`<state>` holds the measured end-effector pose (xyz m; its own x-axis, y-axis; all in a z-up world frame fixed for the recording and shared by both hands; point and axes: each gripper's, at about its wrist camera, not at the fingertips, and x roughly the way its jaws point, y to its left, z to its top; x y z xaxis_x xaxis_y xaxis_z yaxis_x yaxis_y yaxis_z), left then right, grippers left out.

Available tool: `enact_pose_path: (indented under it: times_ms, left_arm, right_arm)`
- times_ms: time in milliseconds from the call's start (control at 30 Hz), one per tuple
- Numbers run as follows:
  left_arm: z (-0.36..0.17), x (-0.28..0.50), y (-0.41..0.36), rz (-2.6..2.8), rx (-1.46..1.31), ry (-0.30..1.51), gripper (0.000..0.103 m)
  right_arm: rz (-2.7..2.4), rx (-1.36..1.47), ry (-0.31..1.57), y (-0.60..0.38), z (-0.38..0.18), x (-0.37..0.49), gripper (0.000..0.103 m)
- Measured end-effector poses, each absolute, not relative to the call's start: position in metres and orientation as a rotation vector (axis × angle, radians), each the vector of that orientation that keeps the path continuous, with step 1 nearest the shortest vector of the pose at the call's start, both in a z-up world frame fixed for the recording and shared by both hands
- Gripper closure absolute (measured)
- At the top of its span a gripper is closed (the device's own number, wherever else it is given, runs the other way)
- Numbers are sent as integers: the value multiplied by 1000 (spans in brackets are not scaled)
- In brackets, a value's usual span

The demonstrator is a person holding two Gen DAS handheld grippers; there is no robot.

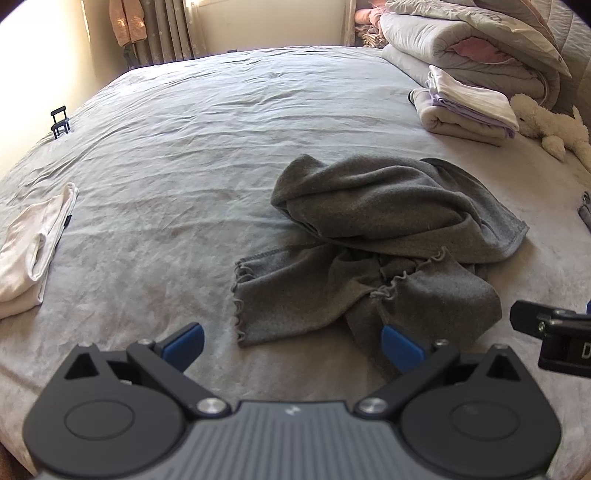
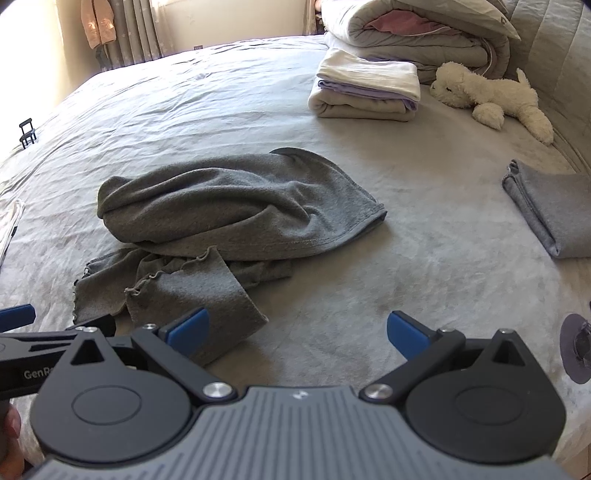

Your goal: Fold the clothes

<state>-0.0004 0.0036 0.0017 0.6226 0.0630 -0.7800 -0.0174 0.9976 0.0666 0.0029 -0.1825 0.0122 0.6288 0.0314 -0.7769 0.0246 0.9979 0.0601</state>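
Observation:
A crumpled grey garment [image 1: 380, 240] with frilled cuffs lies in a heap on the grey bed sheet [image 1: 184, 147]; it also shows in the right wrist view [image 2: 229, 214]. My left gripper [image 1: 291, 345] is open and empty, just in front of the garment's near cuffs. My right gripper [image 2: 297, 334] is open and empty, near the garment's right cuff, over bare sheet [image 2: 424, 258]. The right gripper's edge shows at the right of the left wrist view [image 1: 554, 332].
A folded white garment [image 1: 33, 240] lies at the left. A folded grey piece [image 2: 550, 214] lies at the right. A stack of folded linens [image 2: 365, 90], a white plush toy [image 2: 491, 96] and rolled quilts [image 2: 417, 33] sit at the back right. A small black stand [image 1: 60, 122] is at the far left edge.

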Motion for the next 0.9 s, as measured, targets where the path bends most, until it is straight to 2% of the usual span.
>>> enact_pose_path:
  times_ms: [900]
  left_arm:
    - [5, -1, 12, 37, 29, 878, 0]
  right_arm:
    - [16, 49, 904, -179, 10, 6, 0]
